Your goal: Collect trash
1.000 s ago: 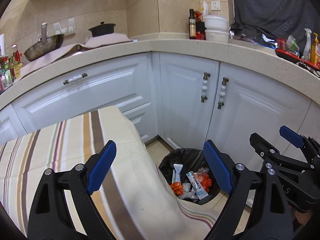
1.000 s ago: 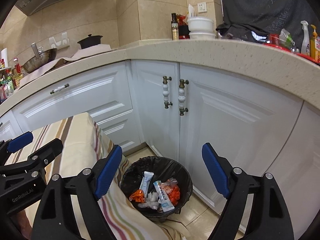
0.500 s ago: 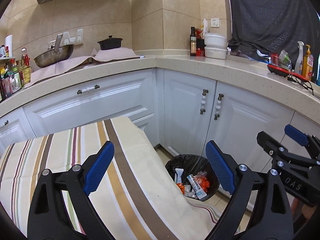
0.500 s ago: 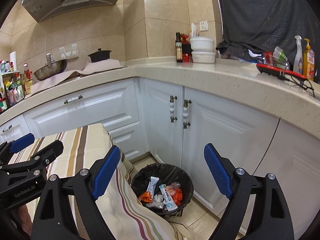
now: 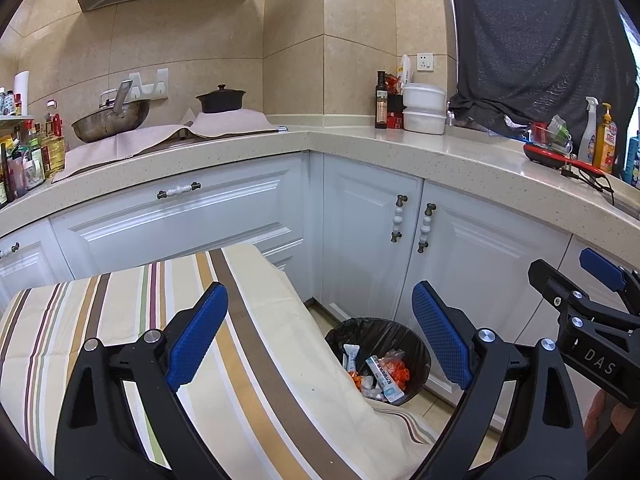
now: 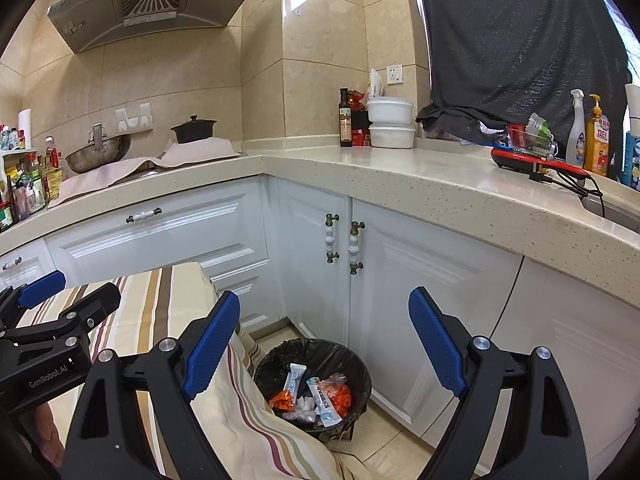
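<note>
We are holding left gripper fingers wide, gripping nothing. Right gripper fingers likewise gaping wide, touching nothing. Trash wrappers are lying inside black-lined bin on floor, beside striped-cloth desk.

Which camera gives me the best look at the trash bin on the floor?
The right wrist view. There the trash bin shows most of its rim and the wrappers inside, framed by the open right claw. In the left wrist view the striped cloth hides the bin's near side and the claw finger crowds it.
</note>
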Tool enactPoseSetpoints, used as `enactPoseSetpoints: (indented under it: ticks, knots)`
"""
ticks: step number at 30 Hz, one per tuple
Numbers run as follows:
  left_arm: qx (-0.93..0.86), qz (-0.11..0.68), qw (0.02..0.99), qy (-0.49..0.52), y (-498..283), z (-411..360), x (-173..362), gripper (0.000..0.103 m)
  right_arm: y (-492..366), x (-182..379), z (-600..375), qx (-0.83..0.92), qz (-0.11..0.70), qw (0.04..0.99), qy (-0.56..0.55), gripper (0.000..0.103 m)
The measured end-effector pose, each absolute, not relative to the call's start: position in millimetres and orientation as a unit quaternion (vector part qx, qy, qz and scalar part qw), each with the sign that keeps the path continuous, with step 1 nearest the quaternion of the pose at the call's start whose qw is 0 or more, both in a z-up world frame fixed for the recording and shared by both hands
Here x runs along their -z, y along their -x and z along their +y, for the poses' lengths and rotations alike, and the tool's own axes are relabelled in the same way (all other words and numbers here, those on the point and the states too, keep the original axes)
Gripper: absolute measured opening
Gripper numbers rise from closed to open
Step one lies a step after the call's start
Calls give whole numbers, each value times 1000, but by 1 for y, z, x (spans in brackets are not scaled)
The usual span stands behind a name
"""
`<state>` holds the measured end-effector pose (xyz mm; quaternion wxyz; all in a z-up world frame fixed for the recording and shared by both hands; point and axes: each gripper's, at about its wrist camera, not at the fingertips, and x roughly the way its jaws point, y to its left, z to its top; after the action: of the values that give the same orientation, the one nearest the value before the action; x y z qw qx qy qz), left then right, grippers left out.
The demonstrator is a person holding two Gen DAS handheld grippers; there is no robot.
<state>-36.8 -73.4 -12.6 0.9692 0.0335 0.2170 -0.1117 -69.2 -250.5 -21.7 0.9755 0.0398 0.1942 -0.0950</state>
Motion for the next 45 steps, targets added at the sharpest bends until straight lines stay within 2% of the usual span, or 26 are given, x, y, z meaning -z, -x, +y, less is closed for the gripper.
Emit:
enactPoseSetpoints:
  ticks: [45]
  knots:
    - [109, 207, 972, -25, 45, -64, 7, 91, 79, 16, -244, 95, 185, 978, -31, 84]
